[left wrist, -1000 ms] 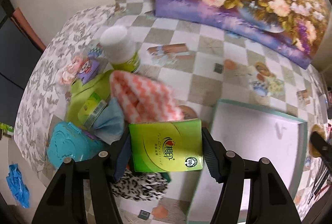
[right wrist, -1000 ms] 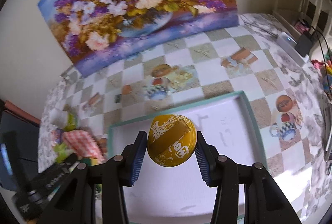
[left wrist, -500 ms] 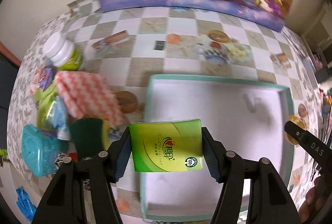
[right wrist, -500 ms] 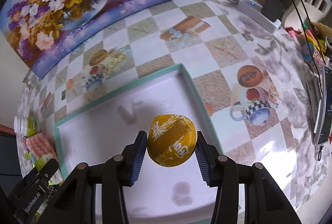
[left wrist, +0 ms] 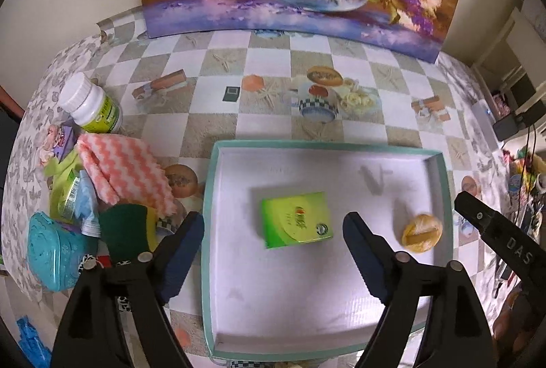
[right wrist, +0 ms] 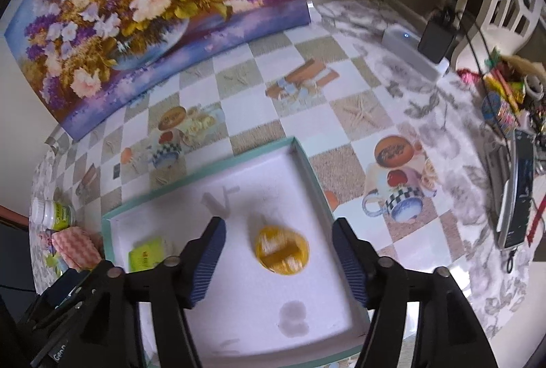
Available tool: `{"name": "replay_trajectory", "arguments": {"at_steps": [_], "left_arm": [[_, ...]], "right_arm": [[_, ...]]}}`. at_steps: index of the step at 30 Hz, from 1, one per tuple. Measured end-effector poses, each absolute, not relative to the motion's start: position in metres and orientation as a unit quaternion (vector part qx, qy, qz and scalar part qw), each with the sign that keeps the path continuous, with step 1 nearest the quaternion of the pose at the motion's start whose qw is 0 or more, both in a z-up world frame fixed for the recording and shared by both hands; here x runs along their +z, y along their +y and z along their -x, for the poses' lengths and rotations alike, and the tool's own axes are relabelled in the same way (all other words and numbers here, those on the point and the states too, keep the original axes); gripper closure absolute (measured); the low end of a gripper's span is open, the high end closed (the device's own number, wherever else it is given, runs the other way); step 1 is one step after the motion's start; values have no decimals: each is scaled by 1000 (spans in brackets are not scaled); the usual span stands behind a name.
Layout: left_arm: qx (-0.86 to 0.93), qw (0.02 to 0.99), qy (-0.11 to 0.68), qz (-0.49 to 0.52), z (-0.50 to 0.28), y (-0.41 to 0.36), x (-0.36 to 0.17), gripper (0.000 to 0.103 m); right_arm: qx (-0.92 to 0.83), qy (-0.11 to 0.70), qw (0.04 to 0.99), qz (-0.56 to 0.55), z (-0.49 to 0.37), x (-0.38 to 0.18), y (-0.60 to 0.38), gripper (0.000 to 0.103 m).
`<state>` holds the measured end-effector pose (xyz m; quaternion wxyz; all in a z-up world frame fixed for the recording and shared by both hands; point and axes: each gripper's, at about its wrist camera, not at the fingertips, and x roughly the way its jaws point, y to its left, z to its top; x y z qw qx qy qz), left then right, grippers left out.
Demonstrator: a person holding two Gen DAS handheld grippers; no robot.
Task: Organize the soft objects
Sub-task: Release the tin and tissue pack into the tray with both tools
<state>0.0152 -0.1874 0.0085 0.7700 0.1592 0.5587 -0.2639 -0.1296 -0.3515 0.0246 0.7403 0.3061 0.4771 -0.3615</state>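
Grippers (left wrist: pixel 273 248) spread above checkered tablecloth (left wrist: pixel 218 122).

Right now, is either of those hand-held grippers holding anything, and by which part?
Nothing is held. The left hand-held gripper and right hand-held gripper are both open; the green tissue pack and yellow round packet lie loose in the white tray.

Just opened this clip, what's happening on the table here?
A person with two handheld grippers is sorting soft items into a teal-rimmed white tray. Both the left gripper and the right gripper are open and empty above it. A green tissue pack and a round yellow packet lie inside the tray. A pink zigzag cloth, a green sponge and other items sit in a pile left of the tray.
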Motion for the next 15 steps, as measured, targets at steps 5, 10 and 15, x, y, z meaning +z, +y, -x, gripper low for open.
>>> {"name": "replay_trajectory", "arguments": {"at_steps": [5,10,15], "left_arm": [[-247,782,555,-140,-26,-171,19,17],[-214,802,542,-133,-36,-150,29,16],[-184,819,527,-135,-47,-127,38,3]], "right_arm": [[-364,456,764,-275,125,52,-339,12],[-361,442,782,-251,119,65,-325,0],[-364,466,768,-245,110,52,-318,0]]}}
